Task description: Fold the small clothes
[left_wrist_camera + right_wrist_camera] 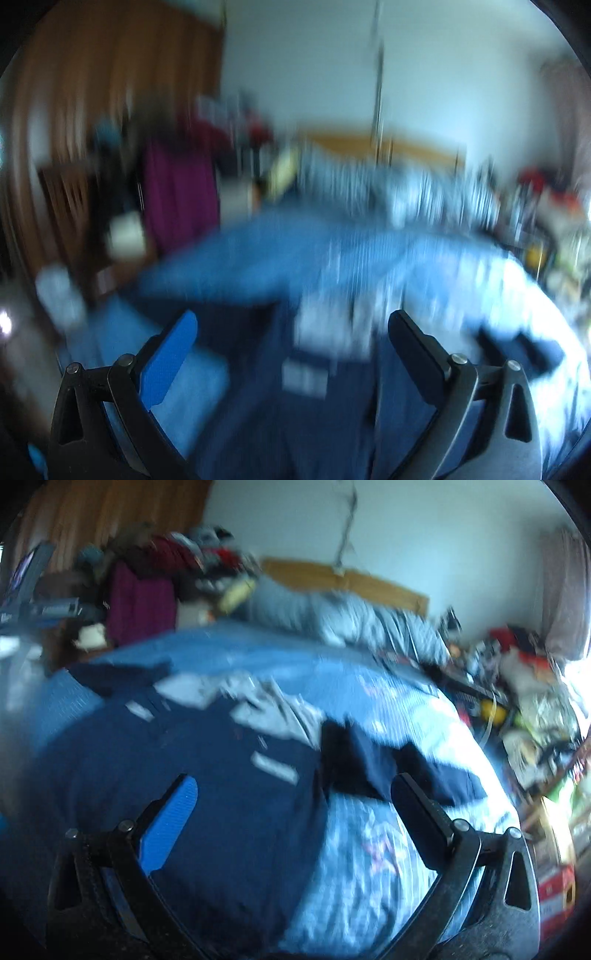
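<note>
A dark navy garment (229, 797) with pale patches lies spread on the blue bedspread (258, 653); its sleeve (373, 764) reaches to the right. My right gripper (295, 794) hovers open above the garment, nothing between its fingers. In the blurred left wrist view the same navy garment (314, 417) lies below my left gripper (291, 328), which is open and holds nothing. A pale grey cloth (273, 705) lies crumpled just beyond the navy garment.
Grey pillows (343, 620) and a wooden headboard (369, 583) are at the far end of the bed. A purple suitcase (138, 602) under piled clothes stands at the left. Clutter (532, 701) fills the floor at the right of the bed.
</note>
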The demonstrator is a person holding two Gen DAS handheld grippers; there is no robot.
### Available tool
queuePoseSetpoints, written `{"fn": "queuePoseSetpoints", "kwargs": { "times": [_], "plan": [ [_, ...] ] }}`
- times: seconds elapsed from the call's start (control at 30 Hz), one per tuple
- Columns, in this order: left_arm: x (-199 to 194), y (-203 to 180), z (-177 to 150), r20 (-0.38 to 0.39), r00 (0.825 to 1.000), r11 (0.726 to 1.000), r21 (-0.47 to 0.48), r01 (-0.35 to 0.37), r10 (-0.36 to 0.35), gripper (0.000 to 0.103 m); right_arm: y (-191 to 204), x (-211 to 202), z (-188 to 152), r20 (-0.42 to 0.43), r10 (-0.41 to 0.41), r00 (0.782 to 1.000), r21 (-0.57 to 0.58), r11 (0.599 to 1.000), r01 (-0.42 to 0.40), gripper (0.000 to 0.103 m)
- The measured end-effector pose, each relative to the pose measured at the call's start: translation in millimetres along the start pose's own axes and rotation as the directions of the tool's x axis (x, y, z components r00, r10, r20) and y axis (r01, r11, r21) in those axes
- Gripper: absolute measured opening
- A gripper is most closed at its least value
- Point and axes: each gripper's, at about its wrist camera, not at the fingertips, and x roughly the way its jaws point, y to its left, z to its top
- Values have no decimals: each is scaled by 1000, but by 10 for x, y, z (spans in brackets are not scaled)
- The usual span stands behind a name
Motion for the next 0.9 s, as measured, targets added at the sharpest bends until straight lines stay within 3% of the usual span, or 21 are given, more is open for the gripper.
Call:
{"fn": "queuePoseSetpoints", "kwargs": {
  "times": [0.07,0.17,0.23,0.33,0.47,0.5,0.53,0.6,0.67,0.77,0.83,0.9],
  "plan": [
    [530,-51,-409,-162,987,1000,-23,14,-18,96,-153,110,-158,-60,-19,998,58,998,22,103],
    [1046,-311,-899,-301,952,999,-11,49,-50,95,-459,188,-344,-115,-44,992,145,988,61,103],
    [1213,-458,-1082,-334,939,996,5,92,-85,95,-718,329,-381,-140,-27,990,240,969,61,103],
    [1359,-769,-1187,-350,929,989,40,144,-121,95,-1216,451,-472,-162,13,987,415,908,57,103],
    [1617,-1158,-1213,-379,920,980,124,155,-98,97,-1891,775,-558,-213,26,977,558,824,99,103],
    [1658,-1201,-1051,-398,914,977,150,149,-78,97,-2052,860,-569,-217,36,976,580,808,99,103],
    [1783,-1256,-1114,-426,903,974,178,141,-53,97,-2196,934,-610,-224,43,974,598,795,102,103],
    [1977,-1270,-1171,-500,865,972,186,142,-31,103,-2523,1105,-659,-216,80,973,653,752,84,102],
    [2035,-1238,-1211,-488,870,978,138,155,-69,103,-2870,1268,-718,-191,115,975,717,695,59,100],
    [2054,-1234,-1202,-486,870,980,118,163,-86,103,-3377,1510,-838,-155,145,977,802,596,39,83],
    [2054,-1235,-1217,-479,873,980,117,163,-88,103,-3657,1670,-932,-140,177,974,853,521,28,57],
    [2050,-1217,-1221,-478,874,980,117,163,-88,103,-3811,1825,-958,-139,200,970,876,482,26,51]
  ]
}}
